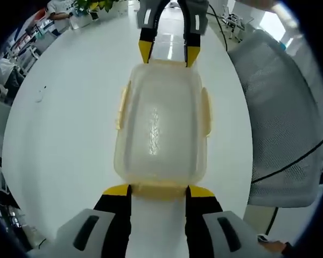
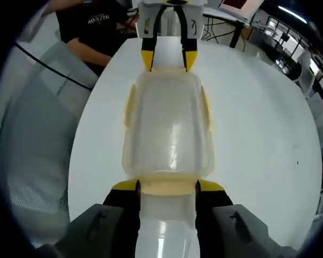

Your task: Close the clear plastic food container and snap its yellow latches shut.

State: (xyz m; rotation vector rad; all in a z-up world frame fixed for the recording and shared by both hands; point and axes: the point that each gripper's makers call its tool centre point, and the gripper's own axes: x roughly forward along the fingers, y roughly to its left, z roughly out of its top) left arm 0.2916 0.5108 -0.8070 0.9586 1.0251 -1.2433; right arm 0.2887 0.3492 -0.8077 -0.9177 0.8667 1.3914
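Clear rectangular plastic food container [image 1: 161, 129] with pale yellow latches sits lid-on on white round desk [image 1: 70, 134]. Left gripper [image 1: 158, 192] and right gripper [image 2: 167, 186] both spread, each straddling 1 end latch.

Clear glossy plastic container [image 1: 160, 129], smooth matt yellow latches [image 1: 206, 112], smooth white table [image 1: 70, 118], grey mesh chair [image 1: 282, 129]

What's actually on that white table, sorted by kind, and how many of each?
Clear plastic container with lid: 1
Yellow latches seen on it: 4, two side ones and one at each end
Tongs at its ends: 2, left and right
Total: 7
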